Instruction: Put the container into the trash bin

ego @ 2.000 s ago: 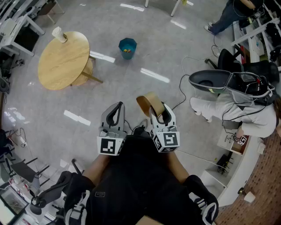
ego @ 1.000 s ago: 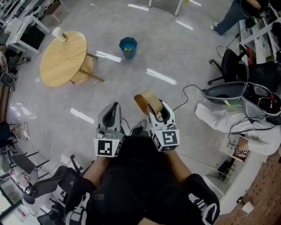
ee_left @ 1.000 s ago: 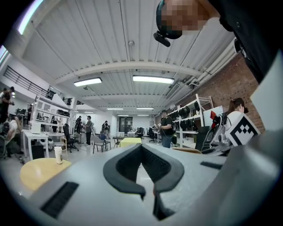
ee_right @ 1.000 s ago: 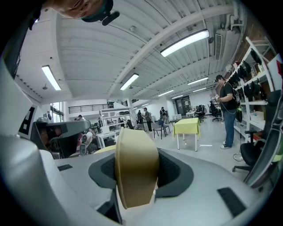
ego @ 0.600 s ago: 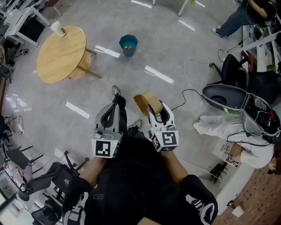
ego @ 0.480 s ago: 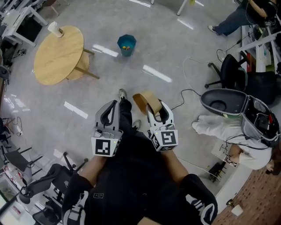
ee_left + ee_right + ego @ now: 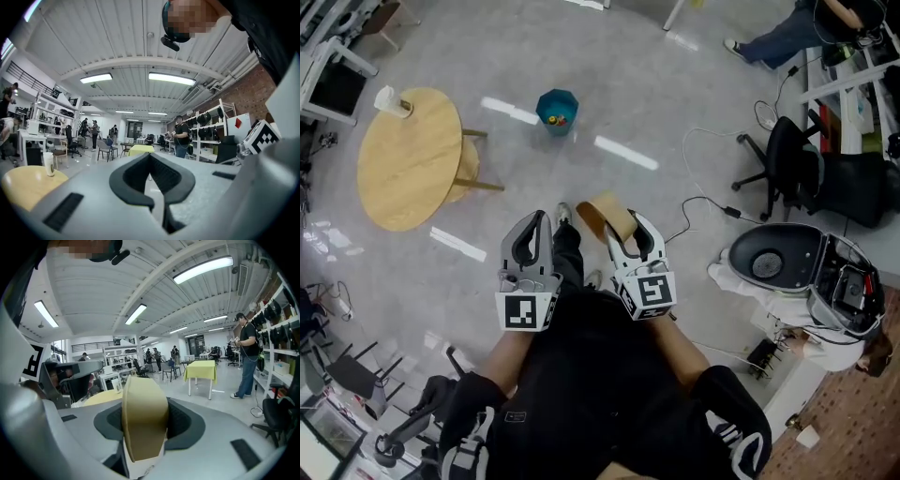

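smooth tan paper container point(image 7: 602, 214), curved and thin-walled, sits pinched between the right gripper point(image 7: 628, 234)'s ribbed black fingers; left gripper point(image 7: 533, 225)'s fingers are closed, empty. teal faceted bin point(image 7: 551, 110).

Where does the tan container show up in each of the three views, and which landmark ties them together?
Head view: the tan container sits just above centre, clamped in the right gripper.
Left gripper view: not in it.
Right gripper view: lower centre, between the jaws.
Shared landmark: the round wooden table, upper left in the head view, lower left in the left gripper view, behind the container in the right gripper view.
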A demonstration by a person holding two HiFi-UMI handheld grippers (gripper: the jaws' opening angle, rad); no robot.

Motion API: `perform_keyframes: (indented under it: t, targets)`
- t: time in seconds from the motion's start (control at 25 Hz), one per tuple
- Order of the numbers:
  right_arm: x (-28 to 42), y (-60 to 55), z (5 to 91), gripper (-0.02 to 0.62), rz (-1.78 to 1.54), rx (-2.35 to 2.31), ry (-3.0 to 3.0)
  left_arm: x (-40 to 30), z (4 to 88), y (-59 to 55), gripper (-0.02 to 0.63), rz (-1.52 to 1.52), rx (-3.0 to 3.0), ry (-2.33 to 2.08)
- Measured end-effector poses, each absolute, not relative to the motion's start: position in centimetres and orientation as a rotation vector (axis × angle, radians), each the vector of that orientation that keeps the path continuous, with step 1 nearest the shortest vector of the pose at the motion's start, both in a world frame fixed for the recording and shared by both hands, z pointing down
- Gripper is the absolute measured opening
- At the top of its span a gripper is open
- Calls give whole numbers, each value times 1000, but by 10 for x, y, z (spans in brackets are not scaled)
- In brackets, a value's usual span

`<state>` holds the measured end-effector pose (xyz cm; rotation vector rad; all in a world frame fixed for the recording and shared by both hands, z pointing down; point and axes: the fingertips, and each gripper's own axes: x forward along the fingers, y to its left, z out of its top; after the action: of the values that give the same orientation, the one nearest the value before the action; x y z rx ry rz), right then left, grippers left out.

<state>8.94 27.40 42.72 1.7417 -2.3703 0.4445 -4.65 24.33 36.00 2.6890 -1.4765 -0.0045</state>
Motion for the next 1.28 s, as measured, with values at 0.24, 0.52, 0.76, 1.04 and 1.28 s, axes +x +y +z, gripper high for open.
perform_keyframes:
  t: [0.24, 0.52, 0.76, 1.04, 1.28]
  targets:
    - [81, 187, 420, 207, 443, 1744, -2336, -56, 361, 158, 9, -10, 2696, -1426]
    - [66, 111, 416, 207, 385, 1728, -2331, -82, 376, 96, 9, 116, 2695, -1433]
    - [49, 61, 428, 207, 396, 1698, -2329, -111, 377, 64, 9, 79, 2658, -1489]
    - [51, 1, 449, 207, 423, 1643, -2337, -109, 389, 21, 9, 141, 2611, -1510]
    - [48, -57, 474, 207, 493, 1578, -2333, -105, 403, -32, 9, 180, 2552, -1516]
